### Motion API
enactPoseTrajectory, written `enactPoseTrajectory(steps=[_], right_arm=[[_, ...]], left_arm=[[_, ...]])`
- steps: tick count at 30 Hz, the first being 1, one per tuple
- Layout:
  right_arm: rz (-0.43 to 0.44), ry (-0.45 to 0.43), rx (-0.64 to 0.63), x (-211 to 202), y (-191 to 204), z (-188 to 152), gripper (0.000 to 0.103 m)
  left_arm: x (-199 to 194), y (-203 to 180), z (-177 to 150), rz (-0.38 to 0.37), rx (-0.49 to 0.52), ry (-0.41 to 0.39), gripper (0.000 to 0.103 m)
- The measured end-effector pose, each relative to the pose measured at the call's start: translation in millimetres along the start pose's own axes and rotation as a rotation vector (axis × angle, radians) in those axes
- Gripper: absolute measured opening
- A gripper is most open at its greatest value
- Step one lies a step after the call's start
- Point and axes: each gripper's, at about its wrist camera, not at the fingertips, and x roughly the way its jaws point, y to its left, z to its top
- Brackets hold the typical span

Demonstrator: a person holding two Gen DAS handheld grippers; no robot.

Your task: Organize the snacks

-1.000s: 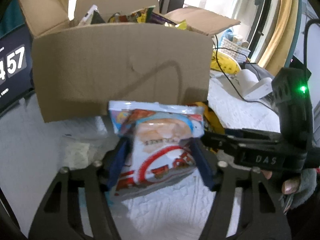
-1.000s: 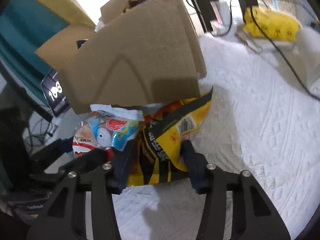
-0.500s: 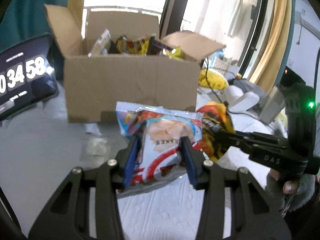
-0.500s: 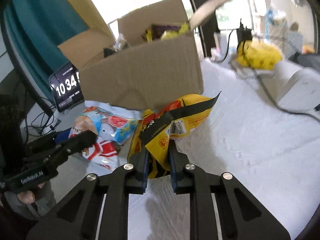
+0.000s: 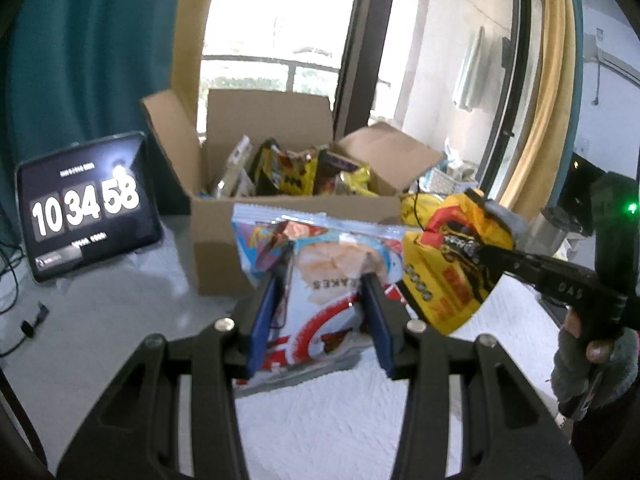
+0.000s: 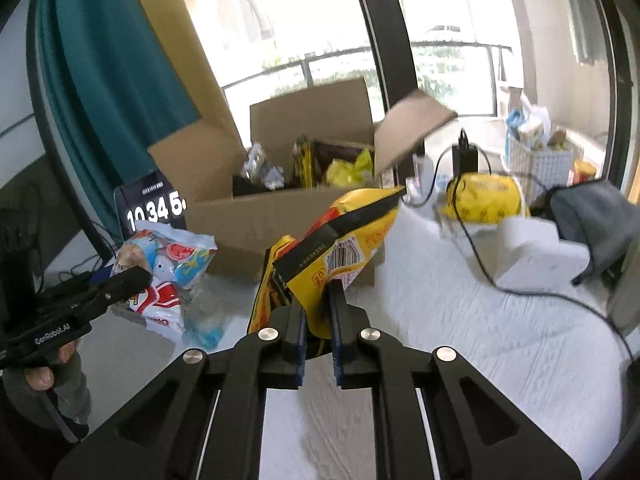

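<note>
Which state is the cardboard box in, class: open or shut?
Open. The cardboard box has its flaps folded outward, and snack packets show inside it from above.

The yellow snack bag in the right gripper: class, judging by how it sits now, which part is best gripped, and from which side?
Grip the yellow snack bag at its flat lower edge, coming from below as the right gripper does. That end pinches thin between the fingers, while the puffed upper body would probably slip. The top then points toward the cardboard box.

Black tongs (image 6: 318, 312) with blue pads (silver screws), grey-gloved hand (image 5: 592, 364).
</note>
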Motion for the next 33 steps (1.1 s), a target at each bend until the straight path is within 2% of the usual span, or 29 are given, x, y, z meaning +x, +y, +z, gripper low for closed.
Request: enactPoseTrajectory(steps=[2,3,13,16,20,22,24,26,29,33], right_arm=[[0.002,-0.019,-0.003,-5.5,1.6,8.1,0.01],[0.001,-0.029,-0.005,-7.3,1.2,11.3,0.004],[0.007,-0.083,-0.014,-2.0,-1.7,43.9,0.0],[-0.014,-0.066,-0.02,1.3,-8.9,49.6,0.001],[-0.071,-0.018,0.06,7.0,-41.5,38.0,0.001],[-0.109,0.028,0.115,12.7,-60.7,24.2,0.004],[-0.139,0.082,0.185,16.8,-82.0,2.3,0.02],[-0.16,0.114,0.232,17.4,-96.5,-18.5,0.028],[-0.173,0.153,0.286,18.3,-108.3,-44.4,0.031],[-0.17,0.19,0.347,21.6,-117.4,-69.9,0.041]], left_arm=[[-2.6,3.7,6.3,0.006,-0.004,-0.01,0.044],[-2.9,5.2,9.4,0.01,-0.004,-0.015,0.044],[8.5,21.5,42.6,0.056,-0.006,-0.052,0.044],[9.3,24.6,51.1,0.067,0.0,-0.068,0.044],[12.1,27.0,49.6,0.064,-0.011,-0.069,0.044],[19.3,23.4,41.3,0.048,-0.009,-0.044,0.044],[26.7,18.2,33.9,0.034,-0.004,-0.02,0.044],[40.4,8.9,22.2,0.013,0.012,0.023,0.044],[59.3,-4.4,6.0,-0.011,0.031,0.081,0.044],[92.1,-24.8,-19.7,-0.031,0.062,0.176,0.044]])
